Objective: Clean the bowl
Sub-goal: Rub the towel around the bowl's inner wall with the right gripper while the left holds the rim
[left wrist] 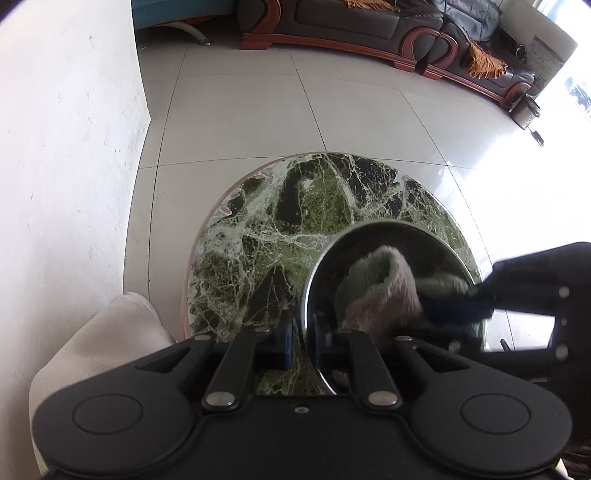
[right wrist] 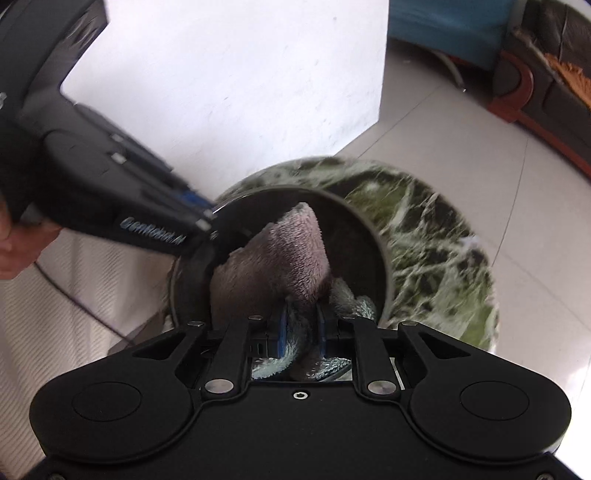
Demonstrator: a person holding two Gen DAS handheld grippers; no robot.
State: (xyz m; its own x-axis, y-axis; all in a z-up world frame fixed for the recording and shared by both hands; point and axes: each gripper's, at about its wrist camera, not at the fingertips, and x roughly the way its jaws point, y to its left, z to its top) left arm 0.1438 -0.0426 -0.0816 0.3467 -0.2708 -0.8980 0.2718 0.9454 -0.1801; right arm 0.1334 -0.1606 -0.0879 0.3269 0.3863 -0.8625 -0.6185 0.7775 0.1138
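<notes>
The bowl [left wrist: 369, 236] is a dark metal one; it stands on the round green marble desk [left wrist: 266, 229], near the desk's edge; inside it lies a fluffy cloth [left wrist: 380, 291], grey-brown on one side and pale green on the other. The left gripper [left wrist: 304, 332] points steeply down and its jaws are pinched narrow on the near rim of the bowl, one finger outside and one inside. The right gripper [right wrist: 301, 321] also points steeply down into the bowl; its jaws are narrow and they clamp a fold of the cloth between the blue pads. A hand [right wrist: 14, 243] shows at the left edge behind the left gripper. A white wall [left wrist: 66, 147] is beside the desk; a dark sofa [left wrist: 369, 22] stands far across the tiled floor [left wrist: 258, 110]; a white fabric [left wrist: 110, 332] lies just beside the desk.
</notes>
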